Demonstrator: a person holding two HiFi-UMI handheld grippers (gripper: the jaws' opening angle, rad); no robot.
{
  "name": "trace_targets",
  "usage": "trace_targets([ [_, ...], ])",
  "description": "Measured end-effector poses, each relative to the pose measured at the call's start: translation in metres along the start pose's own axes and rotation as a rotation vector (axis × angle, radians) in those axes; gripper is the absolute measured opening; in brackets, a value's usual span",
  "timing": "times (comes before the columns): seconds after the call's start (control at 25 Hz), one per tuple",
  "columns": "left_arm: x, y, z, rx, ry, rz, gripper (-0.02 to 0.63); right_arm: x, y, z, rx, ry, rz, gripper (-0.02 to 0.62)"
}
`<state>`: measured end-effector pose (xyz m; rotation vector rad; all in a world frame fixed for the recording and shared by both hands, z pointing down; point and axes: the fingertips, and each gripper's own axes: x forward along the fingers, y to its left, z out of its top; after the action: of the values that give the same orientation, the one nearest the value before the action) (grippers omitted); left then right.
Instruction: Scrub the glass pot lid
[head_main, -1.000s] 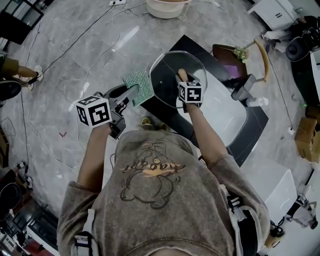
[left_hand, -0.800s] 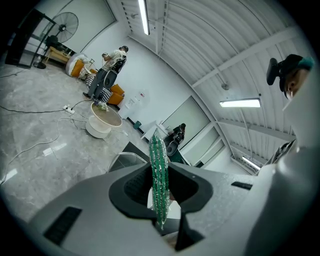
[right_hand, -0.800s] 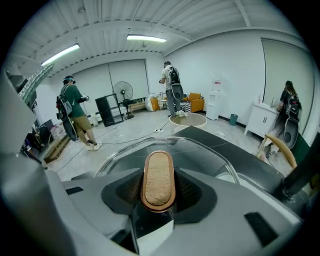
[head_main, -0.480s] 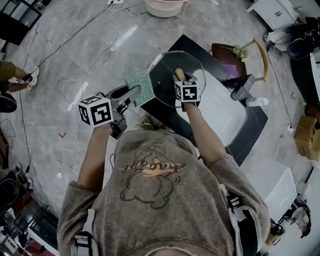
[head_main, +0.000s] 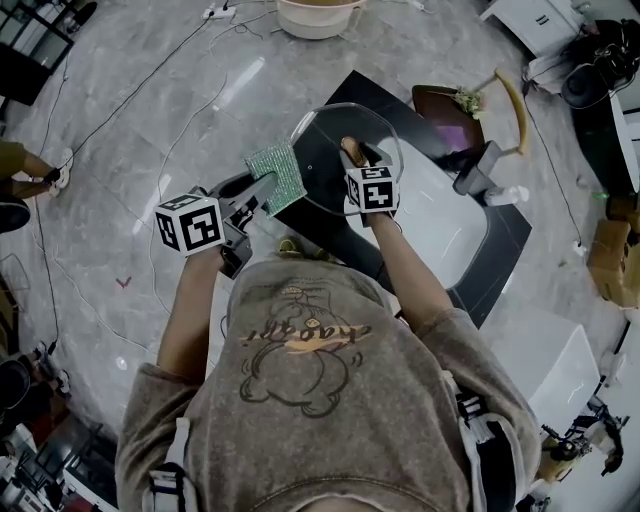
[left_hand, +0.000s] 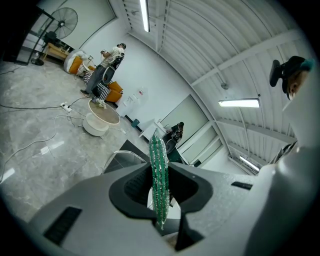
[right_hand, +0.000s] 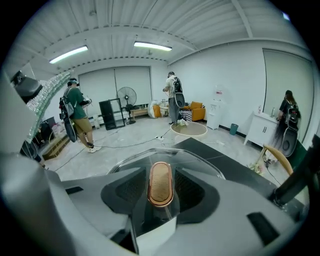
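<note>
Grey stone floor (head_main: 150, 120) surrounds a black tabletop (head_main: 505, 255) with a white sink (head_main: 440, 225) sunk into it. The glass lid (head_main: 322, 150) is held up over the left end of that tabletop, partly above the sink's edge. The right tongs (head_main: 356, 160) grip it by its handle (head_main: 349, 150). In the right gripper view the handle (right_hand: 161, 183), a brown oval with a coppery rim, stands upright between the two pads of the right tongs (right_hand: 161, 197). The clear lid (right_hand: 197, 159) spreads out beyond it.

Just left of the lid, the left tongs (head_main: 255, 188) are clamped on a green scrubber (head_main: 277, 175). The scrubber's far edge meets the lid's left rim in the head view, though whether they touch cannot be told. In the left gripper view the scrubber (left_hand: 159, 175) stands on edge, pinched between the pads of the left tongs (left_hand: 160, 192).

A dark faucet (head_main: 480, 170) stands at the sink's far side. Further off, a pale round tub (head_main: 318, 15) sits on the floor. Several people stand around the room, and a fan (right_hand: 126, 97) stands by the far wall.
</note>
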<state>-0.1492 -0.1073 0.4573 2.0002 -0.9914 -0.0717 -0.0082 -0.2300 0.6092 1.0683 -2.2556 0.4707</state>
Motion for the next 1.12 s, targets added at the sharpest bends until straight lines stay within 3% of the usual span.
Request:
trace_targets([
  [0.44,0.031,-0.012,-0.011,0.009,0.028,-0.058,0.086,-0.127,-0.001,0.02,0.061,-0.191,0.025,0.184],
  [0.72,0.053,-0.028,-0.026,0.029,0.075,-0.108,0.086,-0.195,-0.011,0.006,0.14,-0.276,-0.047,0.184],
  [0.84,0.062,-0.036,-0.03,0.079,0.088,-0.11,0.086,-0.21,-0.011,-0.002,0.18,-0.309,-0.058,0.162],
  [0.96,0.064,-0.044,-0.029,0.154,0.074,-0.103,0.086,-0.224,-0.013,0.0,0.201,-0.358,-0.091,0.039],
  [1.12,0.066,-0.05,-0.02,0.286,0.002,-0.071,0.086,-0.23,-0.013,0.0,0.2,-0.387,-0.104,0.027],
])
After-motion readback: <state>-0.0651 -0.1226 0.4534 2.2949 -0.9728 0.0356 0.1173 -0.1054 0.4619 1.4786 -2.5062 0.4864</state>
